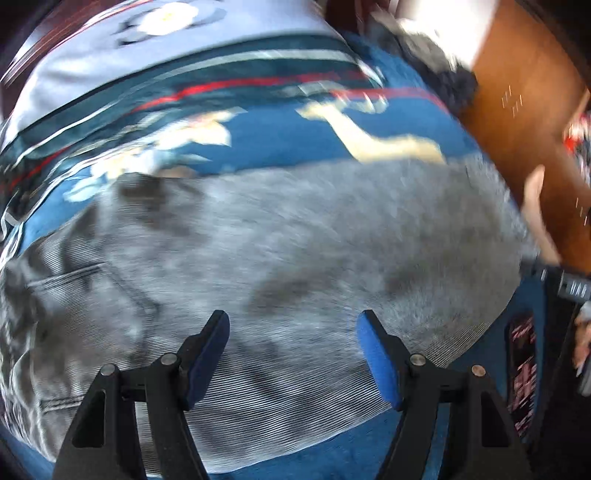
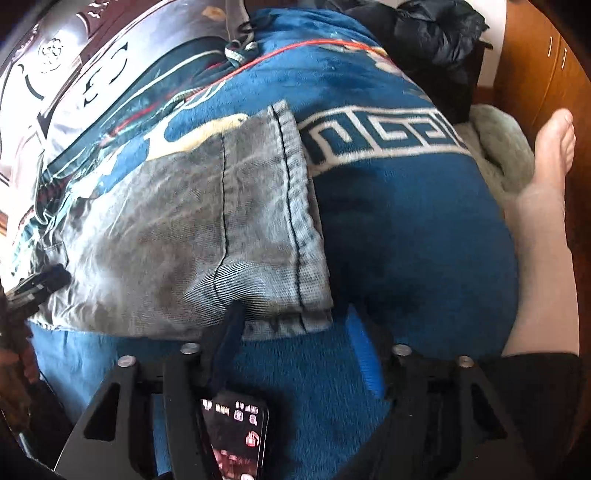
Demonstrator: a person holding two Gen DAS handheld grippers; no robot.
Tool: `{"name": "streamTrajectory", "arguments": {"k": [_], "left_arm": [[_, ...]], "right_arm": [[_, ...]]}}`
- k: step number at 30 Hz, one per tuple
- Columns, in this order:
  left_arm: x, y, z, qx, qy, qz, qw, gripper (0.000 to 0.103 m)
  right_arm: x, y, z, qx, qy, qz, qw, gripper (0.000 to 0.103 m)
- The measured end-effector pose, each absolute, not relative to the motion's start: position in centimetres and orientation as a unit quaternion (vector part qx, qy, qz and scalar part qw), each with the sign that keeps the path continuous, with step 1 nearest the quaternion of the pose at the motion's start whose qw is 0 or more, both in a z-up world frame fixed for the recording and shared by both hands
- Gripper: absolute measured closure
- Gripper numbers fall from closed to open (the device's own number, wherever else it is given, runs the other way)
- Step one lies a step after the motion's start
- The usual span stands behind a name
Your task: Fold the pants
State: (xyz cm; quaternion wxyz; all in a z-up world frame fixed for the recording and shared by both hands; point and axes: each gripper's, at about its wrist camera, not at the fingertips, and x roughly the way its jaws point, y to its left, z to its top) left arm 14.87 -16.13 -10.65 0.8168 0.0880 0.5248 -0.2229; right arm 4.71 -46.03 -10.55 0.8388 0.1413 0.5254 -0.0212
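Grey washed jeans (image 1: 258, 258) lie flat on a blue patterned blanket (image 1: 280, 136). In the left wrist view they fill the middle, with a back pocket (image 1: 77, 295) at the left; the view is motion-blurred. My left gripper (image 1: 291, 354) is open just above the denim, holding nothing. In the right wrist view the jeans' hemmed leg end (image 2: 295, 221) lies ahead, over the blanket (image 2: 406, 240). My right gripper (image 2: 295, 347) is open at the near hem edge, its left finger (image 2: 229, 332) touching the cloth. The left gripper (image 2: 37, 284) shows at the far left.
A phone (image 2: 236, 432) lies on the blanket under my right gripper; it also shows in the left wrist view (image 1: 521, 369). A person's bare leg and foot (image 2: 543, 221) are at the right. Dark clothes (image 2: 436, 33) are piled at the far end. A wooden cabinet (image 1: 524, 96) stands at the right.
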Motion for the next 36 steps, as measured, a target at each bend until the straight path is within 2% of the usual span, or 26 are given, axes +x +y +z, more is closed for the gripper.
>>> {"name": "streamTrajectory", "arguments": {"k": [6,8,10,14,18,23,26,27,29,30,31,32,36], "left_arm": [[14.3,-15.9,-12.6,0.099,0.526,-0.222,0.815,0.020],[14.4,-15.7,-12.3,0.095,0.529,-0.228,0.812,0.020],[14.7,-15.6,-11.9,0.090,0.533,-0.228,0.810,0.020],[15.5,-16.1,-10.1,0.047,0.526,-0.237,0.816,0.020],[16.7,-19.4,-8.6,0.046,0.515,-0.255,0.817,0.020],[19.2,-25.5,-7.4,0.046,0.522,-0.281,0.804,0.020],[20.6,-28.5,-8.0,0.046,0.530,-0.286,0.797,0.020],[21.3,-29.5,-8.6,0.047,0.538,-0.283,0.793,0.020],[22.6,-30.7,-10.8,0.048,0.576,-0.257,0.774,0.019],[23.1,-31.1,-11.8,0.045,0.593,-0.245,0.766,0.016],[23.0,-31.2,-11.7,0.041,0.587,-0.246,0.770,0.011],[22.9,-31.5,-11.6,0.041,0.586,-0.247,0.771,0.007],[21.3,-31.4,-10.9,0.060,0.568,-0.266,0.776,0.008]], "right_arm": [[3.5,-48.8,-10.9,0.249,0.515,-0.017,0.820,0.071],[2.7,-49.9,-10.8,0.302,0.497,-0.009,0.813,0.063],[1.9,-51.3,-10.8,0.356,0.474,-0.005,0.805,0.045],[2.0,-52.8,-11.6,0.433,0.450,0.004,0.781,0.042],[2.8,-52.8,-12.2,0.457,0.450,-0.003,0.767,0.040],[3.3,-52.0,-12.8,0.464,0.450,-0.002,0.763,0.040],[3.4,-52.0,-13.1,0.463,0.454,-0.011,0.761,0.044],[3.4,-51.9,-13.1,0.461,0.456,-0.013,0.761,0.047],[3.4,-51.8,-13.2,0.452,0.463,-0.026,0.762,0.061],[3.4,-51.8,-13.3,0.446,0.467,-0.033,0.763,0.069],[3.4,-51.9,-13.4,0.445,0.467,-0.037,0.763,0.071],[3.3,-51.9,-13.5,0.446,0.467,-0.037,0.763,0.072],[3.1,-52.6,-13.8,0.475,0.453,-0.025,0.754,0.069]]}}
